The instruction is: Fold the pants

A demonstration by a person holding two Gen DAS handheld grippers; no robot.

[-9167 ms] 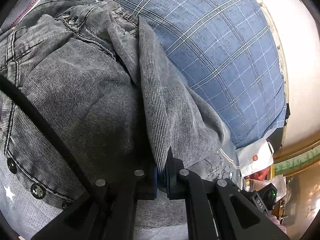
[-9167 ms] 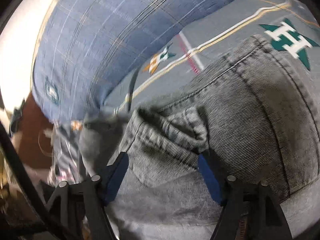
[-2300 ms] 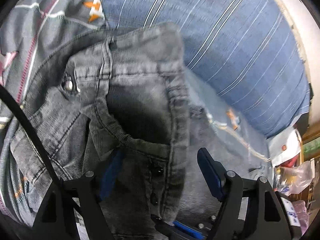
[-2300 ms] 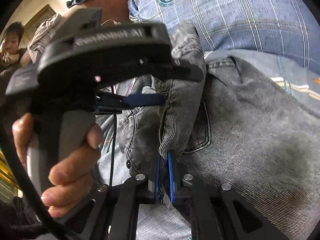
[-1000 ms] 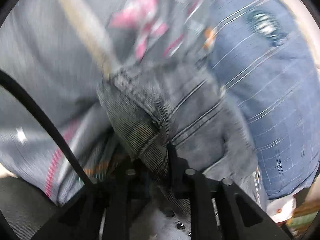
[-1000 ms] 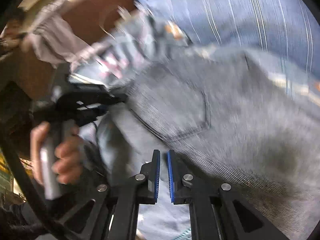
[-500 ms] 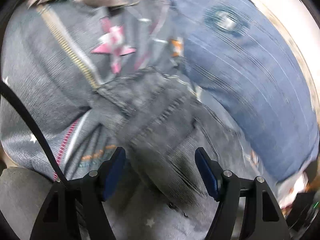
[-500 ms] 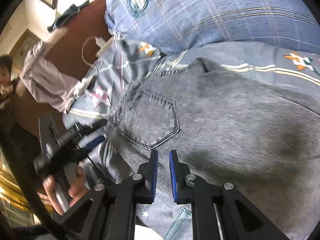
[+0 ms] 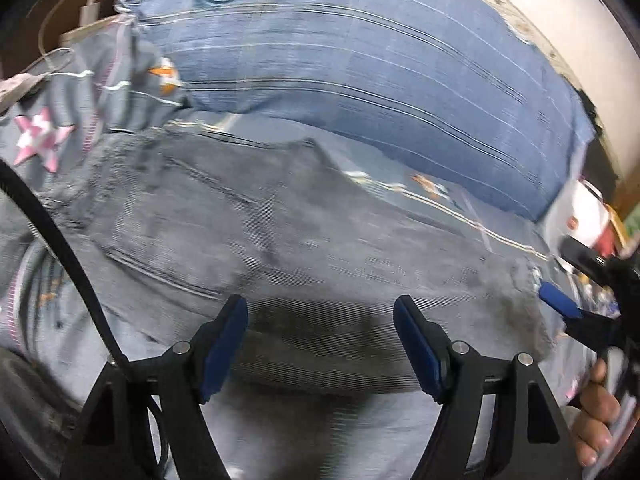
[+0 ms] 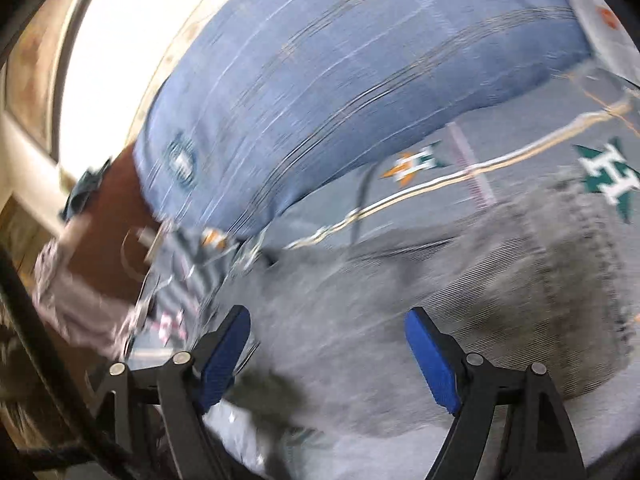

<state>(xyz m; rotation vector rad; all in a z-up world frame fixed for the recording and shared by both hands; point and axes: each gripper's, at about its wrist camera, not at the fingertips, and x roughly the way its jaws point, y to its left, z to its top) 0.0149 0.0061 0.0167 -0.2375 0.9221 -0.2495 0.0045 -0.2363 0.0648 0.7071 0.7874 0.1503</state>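
Both grippers are hanging above the pants [image 9: 304, 248], which are lying flat on the grey patterned bedspread [image 9: 460, 208] in front of the blue plaid pillow [image 9: 360, 64]. The left gripper [image 9: 320, 344] is standing with jaws wide apart, having just been opening, nothing between its pads; the cloth is lying below and ahead of it, not pinched. The right gripper [image 10: 326, 354] is the same, jaws spread and just opened, empty, with grey denim under and ahead of it. In the left view the pants are running side to side across the frame, the long axis roughly parallel to the pillow edge, with the stitched pocket end toward the left and a folded edge toward the right, where the right gripper's blue pad and the person's hand [image 9: 596, 408] are showing at the frame edge. So the left gripper is nearer the pocket end and the right is nearer the other end. Both views are blurred, so seams are hard to read. My guess is one fold is laid down and each gripper is needing to drop forward and down onto its own end for the next fold.
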